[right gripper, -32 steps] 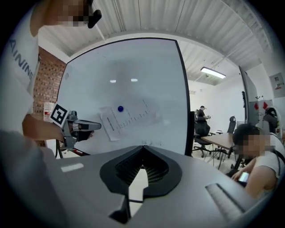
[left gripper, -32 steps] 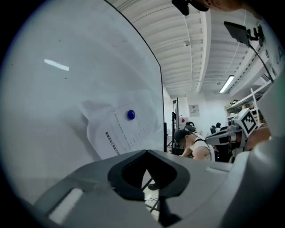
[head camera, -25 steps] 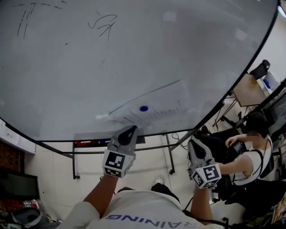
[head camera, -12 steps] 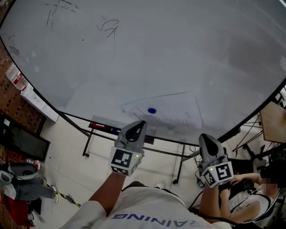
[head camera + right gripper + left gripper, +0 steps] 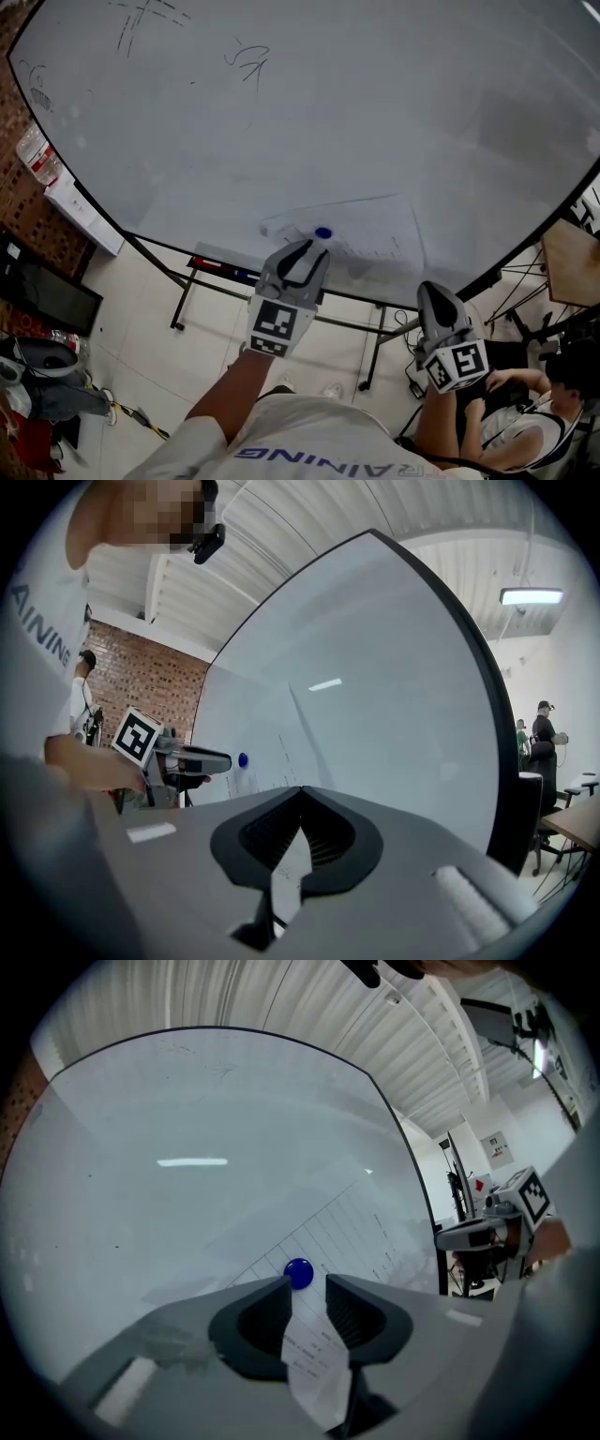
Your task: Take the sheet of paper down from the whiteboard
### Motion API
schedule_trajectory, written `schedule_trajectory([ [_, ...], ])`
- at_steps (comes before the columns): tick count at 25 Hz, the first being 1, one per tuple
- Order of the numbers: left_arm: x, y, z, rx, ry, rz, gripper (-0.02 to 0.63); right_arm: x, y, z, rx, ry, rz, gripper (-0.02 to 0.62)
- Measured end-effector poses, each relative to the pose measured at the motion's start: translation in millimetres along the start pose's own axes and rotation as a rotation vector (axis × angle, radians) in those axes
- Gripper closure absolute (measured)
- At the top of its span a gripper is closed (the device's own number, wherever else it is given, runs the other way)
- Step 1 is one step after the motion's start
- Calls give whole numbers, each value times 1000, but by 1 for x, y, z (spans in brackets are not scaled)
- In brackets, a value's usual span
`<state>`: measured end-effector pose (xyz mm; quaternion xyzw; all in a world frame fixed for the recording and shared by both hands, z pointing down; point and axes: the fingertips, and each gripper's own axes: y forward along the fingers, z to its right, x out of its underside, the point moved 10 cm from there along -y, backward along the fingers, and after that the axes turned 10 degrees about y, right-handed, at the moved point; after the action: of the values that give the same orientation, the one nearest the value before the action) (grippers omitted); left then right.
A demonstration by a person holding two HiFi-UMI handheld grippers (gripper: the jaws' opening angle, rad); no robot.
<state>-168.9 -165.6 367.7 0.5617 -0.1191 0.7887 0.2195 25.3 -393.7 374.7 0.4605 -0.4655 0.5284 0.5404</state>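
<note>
A lined sheet of paper (image 5: 370, 230) hangs tilted on the whiteboard (image 5: 375, 112), pinned near its left end by a round blue magnet (image 5: 323, 232). My left gripper (image 5: 309, 247) points level at the board, its tips just below the magnet. In the left gripper view its jaws are opening with a gap between them. The left gripper (image 5: 307, 1284) holds nothing, and the magnet (image 5: 298, 1272) sits just beyond the tips on the paper (image 5: 352, 1232). My right gripper (image 5: 439, 298) hangs lower to the right, off the board. The right gripper (image 5: 300, 792) is shut and empty.
A marker tray (image 5: 223, 266) runs under the board's lower edge. Pen scribbles (image 5: 246, 58) mark the upper board. A seated person (image 5: 520, 427) is at lower right beside a desk (image 5: 570, 255). A brick wall and a white box (image 5: 70, 202) are at left.
My left gripper has risen to the blue magnet and its jaws have parted. My right gripper shifted right and up early on, then stayed still and shut.
</note>
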Motion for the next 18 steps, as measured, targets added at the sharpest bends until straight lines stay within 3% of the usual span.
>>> schedule_trajectory([
  [5,-2,13,-1,-49,19,1,423,-1,0,-4,8,-9,-2,588],
  [9,-4,23,2,-112,7,4,423,2,-5,-4,32,-2,-4,589],
  [12,-5,23,4,-154,1,-8,461,3,-7,-5,42,0,-4,588],
  [18,-6,24,5,-180,-14,-10,476,6,-7,-1,62,-2,-14,588],
])
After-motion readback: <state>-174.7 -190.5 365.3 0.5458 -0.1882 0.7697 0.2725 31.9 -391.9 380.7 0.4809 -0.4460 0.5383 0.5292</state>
